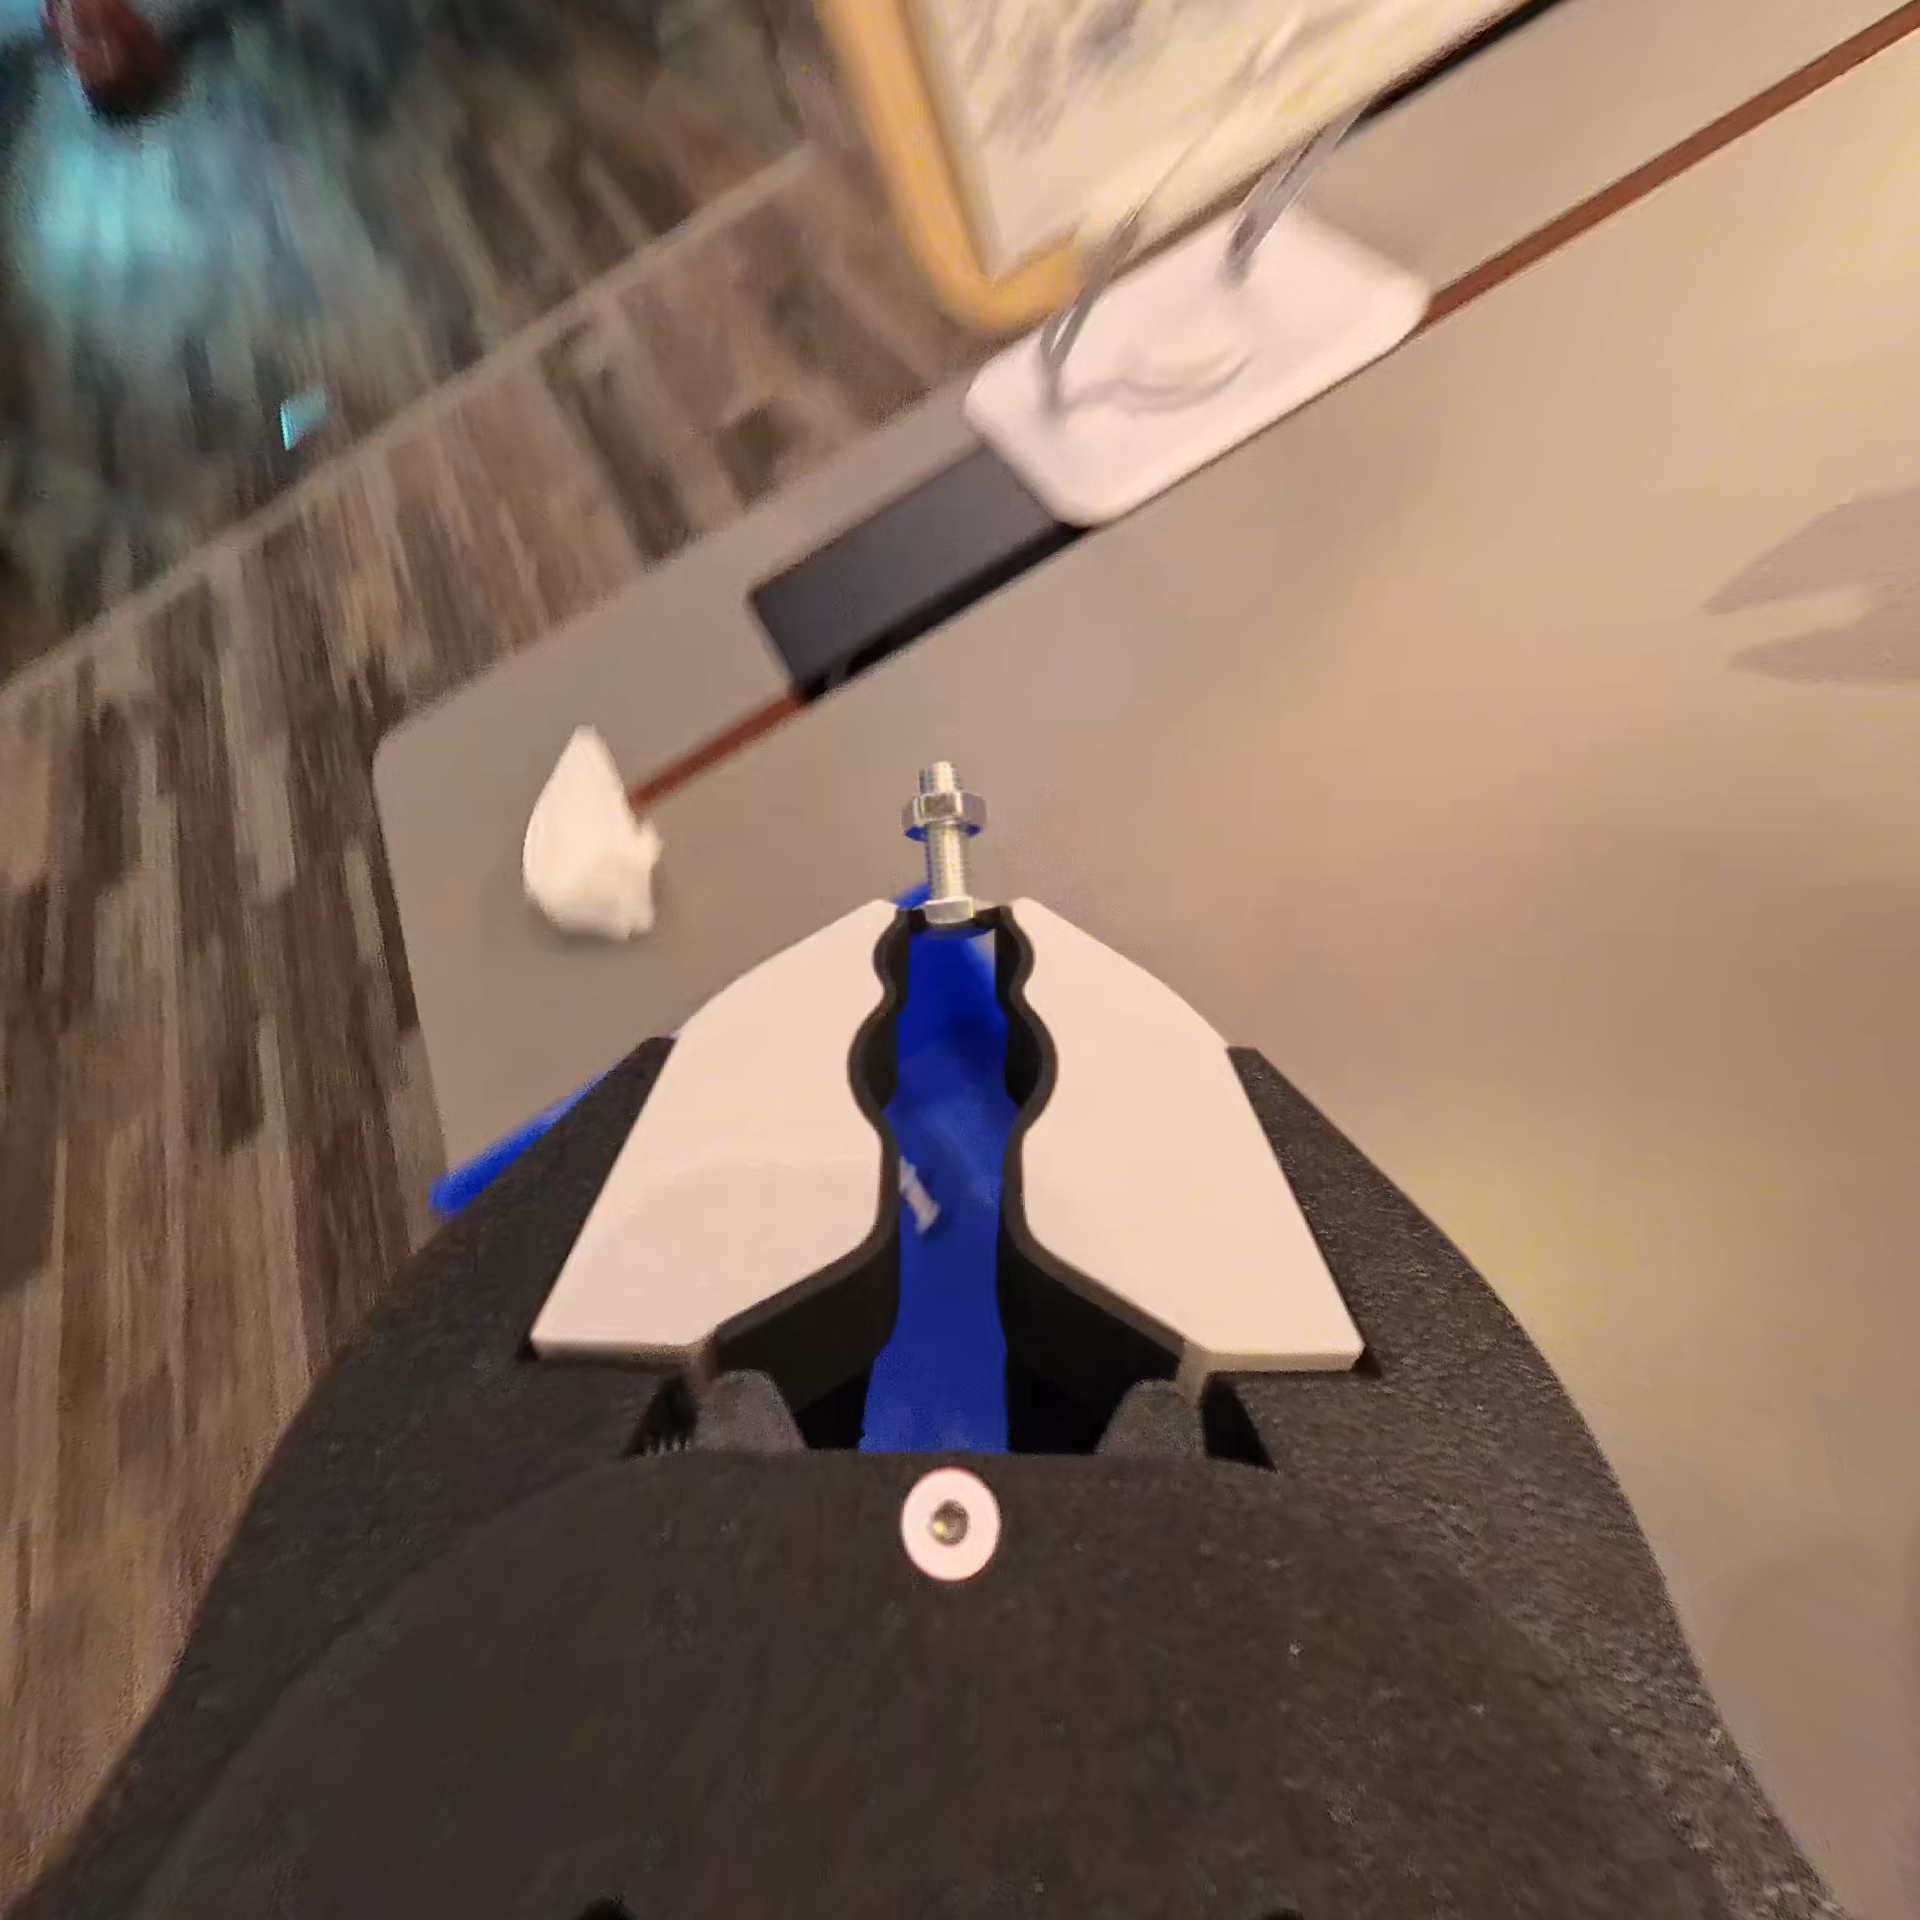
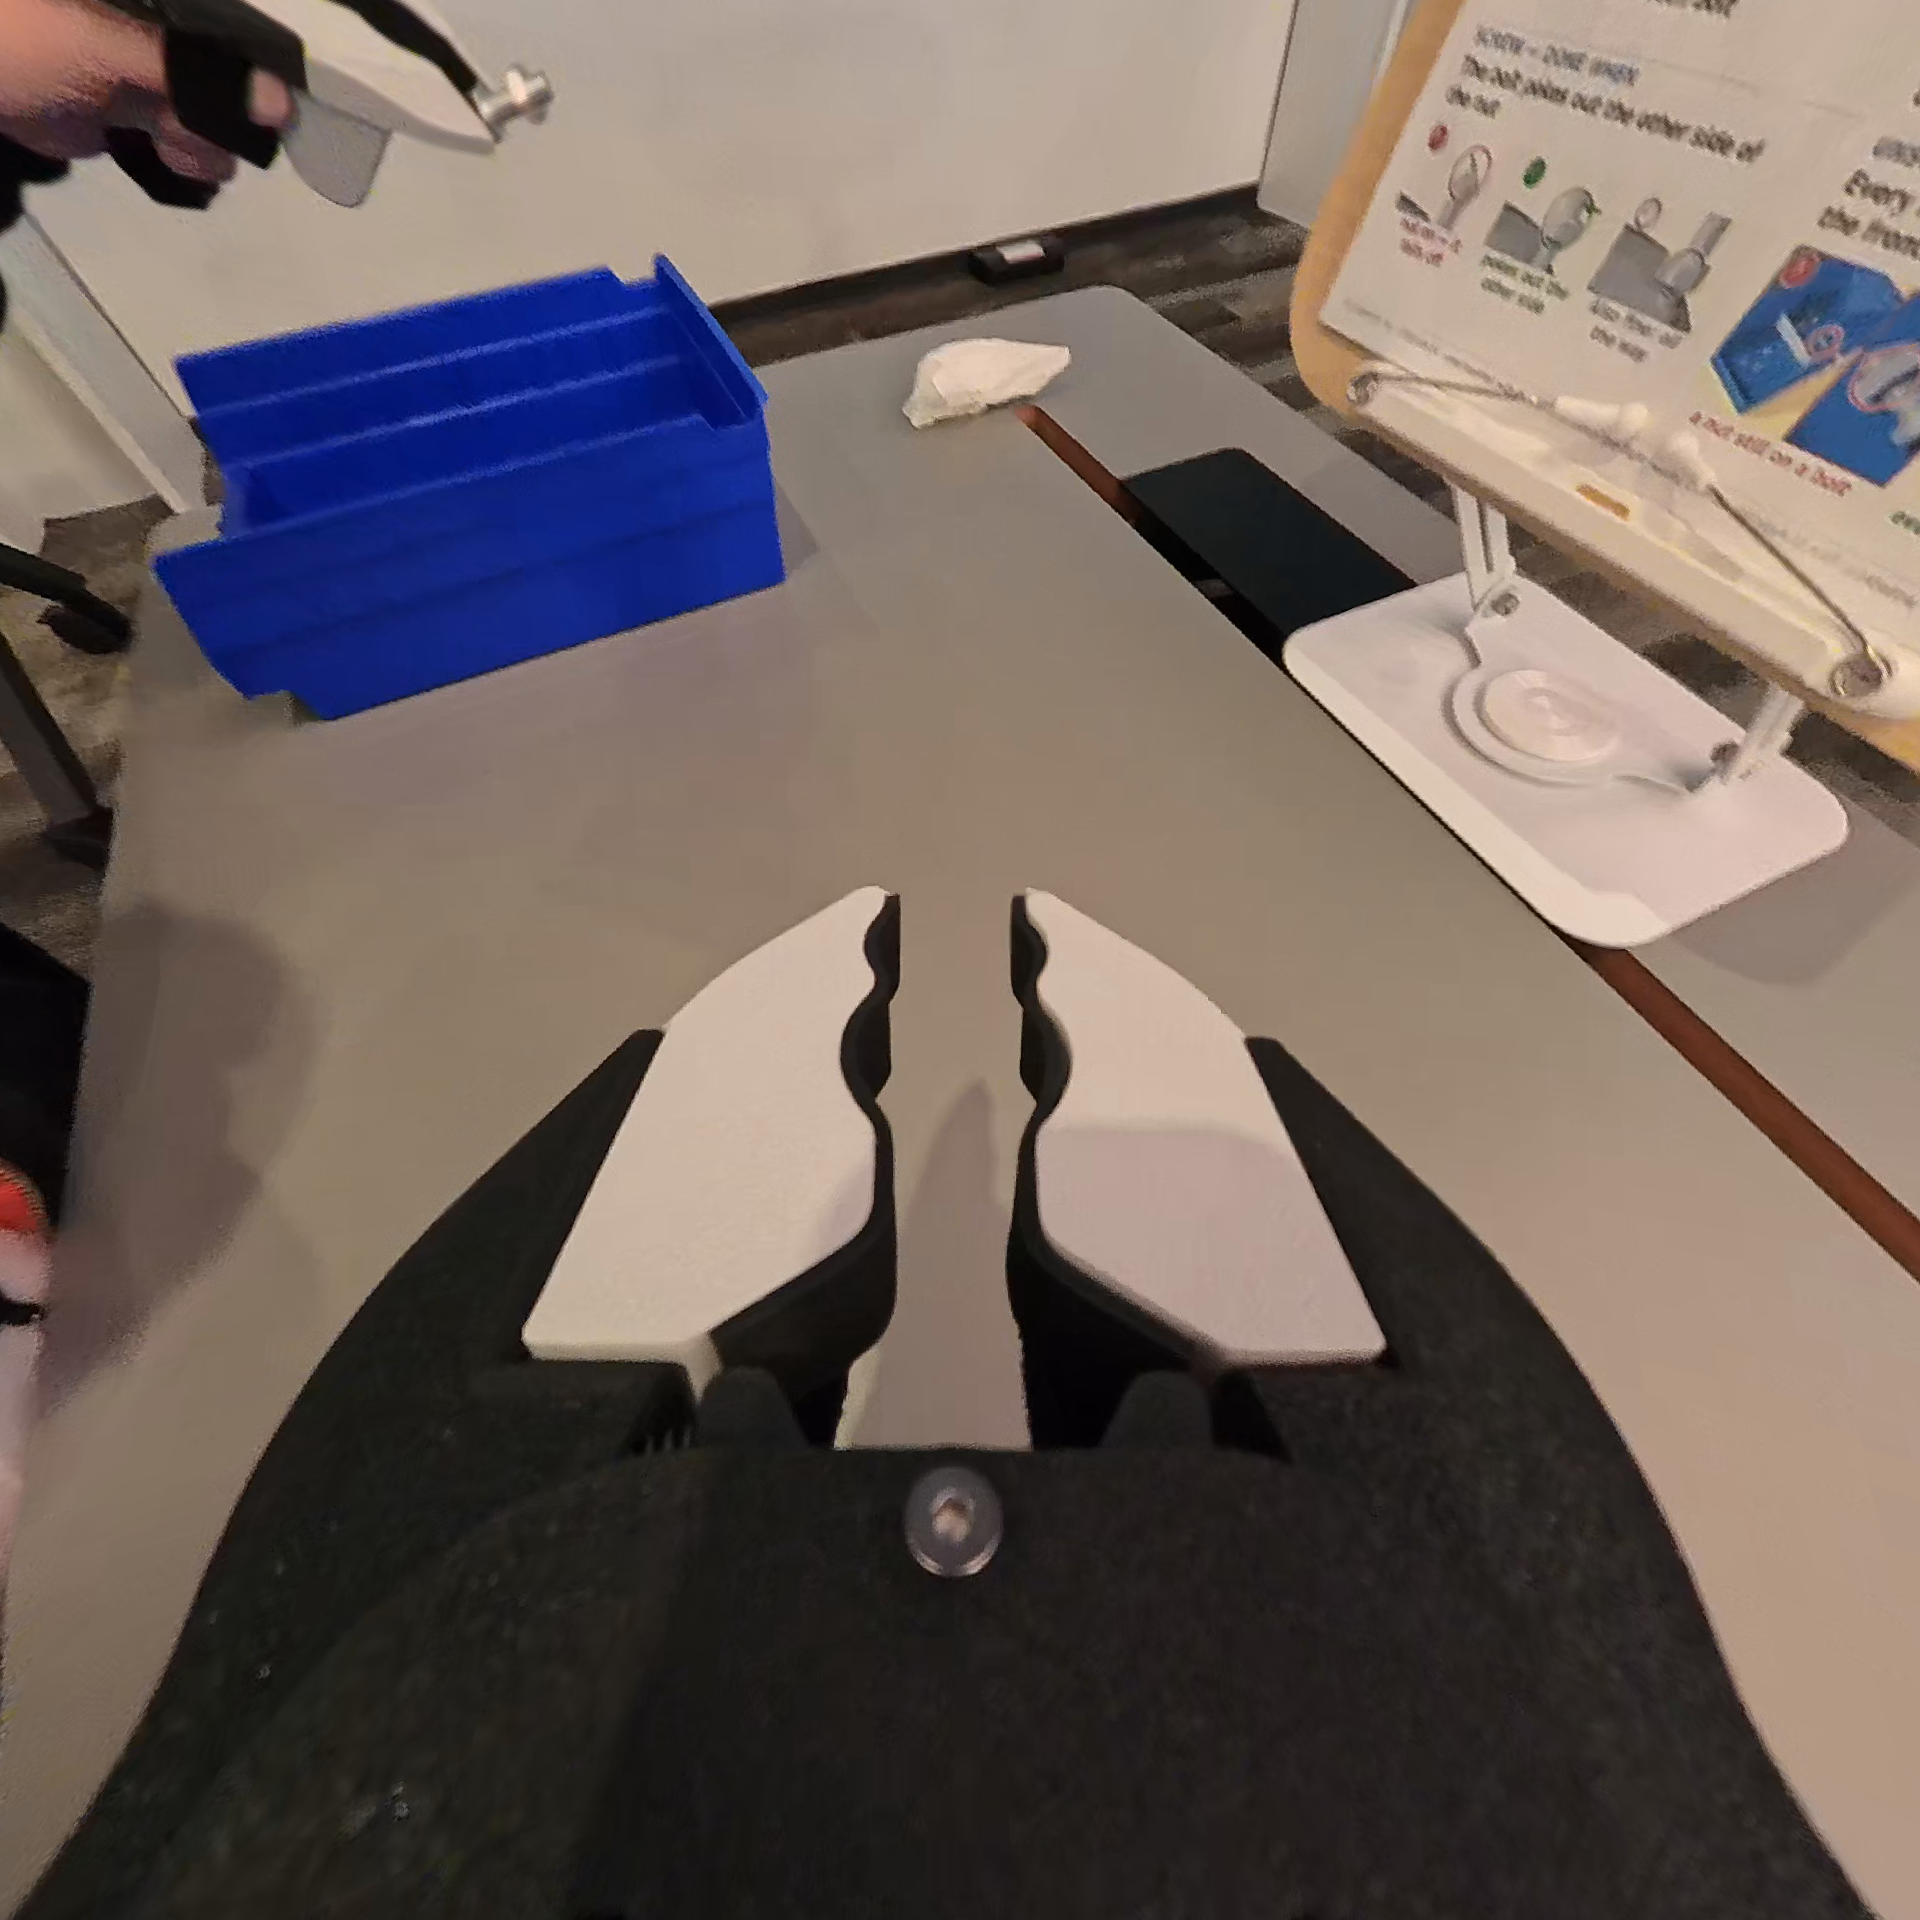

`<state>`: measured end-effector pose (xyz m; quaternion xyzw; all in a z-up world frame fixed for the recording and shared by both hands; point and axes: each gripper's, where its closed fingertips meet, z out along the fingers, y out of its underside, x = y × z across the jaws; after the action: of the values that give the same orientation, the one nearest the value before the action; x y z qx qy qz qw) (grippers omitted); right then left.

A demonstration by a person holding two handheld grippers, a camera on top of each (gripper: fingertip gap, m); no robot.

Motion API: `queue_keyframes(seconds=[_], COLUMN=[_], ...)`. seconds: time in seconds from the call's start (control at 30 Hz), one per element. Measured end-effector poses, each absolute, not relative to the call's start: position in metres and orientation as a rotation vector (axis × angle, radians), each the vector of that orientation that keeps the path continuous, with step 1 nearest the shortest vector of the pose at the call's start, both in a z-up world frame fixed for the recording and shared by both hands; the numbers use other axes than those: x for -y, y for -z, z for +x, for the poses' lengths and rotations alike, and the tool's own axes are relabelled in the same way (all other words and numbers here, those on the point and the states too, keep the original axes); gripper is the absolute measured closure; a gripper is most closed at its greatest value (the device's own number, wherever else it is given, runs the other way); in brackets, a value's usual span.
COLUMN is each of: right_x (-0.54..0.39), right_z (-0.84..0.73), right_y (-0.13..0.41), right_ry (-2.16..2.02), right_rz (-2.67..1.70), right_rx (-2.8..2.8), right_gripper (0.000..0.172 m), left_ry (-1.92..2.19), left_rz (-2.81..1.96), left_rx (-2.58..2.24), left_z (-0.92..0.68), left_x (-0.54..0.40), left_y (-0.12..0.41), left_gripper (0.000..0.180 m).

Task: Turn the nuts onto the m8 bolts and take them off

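While the left gripper (image 1: 951,914) clamps the bolt (image 1: 943,868) by its head, nut (image 1: 940,808) threaded near the tip, the right gripper (image 2: 954,909) hovers part-open and empty; the blue bin (image 2: 468,488) sits at ten o'clock; next move, likely: right fingers close on the nut and unscrew it.

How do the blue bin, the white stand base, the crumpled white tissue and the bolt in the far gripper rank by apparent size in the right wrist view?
1. Blue bin
2. White stand base, somewhat smaller
3. Crumpled white tissue
4. Bolt, smallest

The tissue and bolt are farther away, so their real sizes are uncertain.
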<state>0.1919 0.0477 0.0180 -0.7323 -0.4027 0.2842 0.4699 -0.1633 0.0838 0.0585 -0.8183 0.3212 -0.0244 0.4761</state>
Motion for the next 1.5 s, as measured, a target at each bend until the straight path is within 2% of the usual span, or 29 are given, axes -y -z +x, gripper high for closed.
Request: queue_keyframes(seconds=[0.13, 0.33, 0.57, 0.73, 0.83, 0.87, 0.9, 0.93, 1.17, 1.27, 1.43, 1.5], right_x=[-0.041, -0.014, -0.028, -0.028, -0.028, -0.023, -0.019, -0.018, -0.022, -0.024, -0.029, -0.028], right_z=[0.174, 0.168, 0.208, 0.202, 0.194, 0.190, 0.187, 0.185, 0.178, 0.177, 0.171, 0.168], right_y=[-0.058, -0.125, -0.124, -0.097, -0.091, -0.089, -0.088, -0.086, -0.082, -0.080, -0.071, -0.070], right_ry=[-0.853, -1.215, -1.352, -1.290, -1.322, -1.357, -1.379, -1.383, -1.203, -1.141, -1.016, -0.985], right_rz=[-1.674, -1.425, -1.482, -1.603, -1.617, -1.620, -1.626, -1.629, -1.627, -1.623, -1.636, -1.627], right_rx=[0.947, 0.794, 0.591, 0.676, 0.685, 0.713, 0.745, 0.760, 0.844, 0.878, 0.925, 0.948], right_gripper=[0.152, 0.142, 0.132, 0.123, 0.126, 0.132, 0.148, 0.156, 0.157, 0.157, 0.157, 0.157], left_ry=[0.126, 0.313, 0.397, 0.457, 0.454, 0.449, 0.445, 0.449, 0.486, 0.473, 0.562, 0.534], left_rz=[-1.746, -1.495, -1.344, -1.324, -1.335, -1.336, -1.322, -1.305, -1.363, -1.410, -1.388, -1.375], left_rx=[-0.911, -0.926, -0.881, -0.840, -0.841, -0.839, -0.827, -0.830, -0.923, -0.981, -0.993, -1.015], left_z=[-0.052, 0.095, 0.184, 0.202, 0.200, 0.199, 0.196, 0.195, 0.191, 0.189, 0.192, 0.191], left_x=[-0.061, -0.040, -0.025, -0.020, -0.019, -0.020, -0.019, -0.017, -0.021, -0.025, -0.027, -0.028], left_y=[-0.104, -0.123, -0.107, -0.086, -0.077, -0.076, -0.078, -0.080, -0.071, -0.061, -0.058, -0.055], left_gripper=[0.165, 0.165, 0.165, 0.165, 0.165, 0.165, 0.165, 0.165, 0.164, 0.153, 0.154, 0.161])
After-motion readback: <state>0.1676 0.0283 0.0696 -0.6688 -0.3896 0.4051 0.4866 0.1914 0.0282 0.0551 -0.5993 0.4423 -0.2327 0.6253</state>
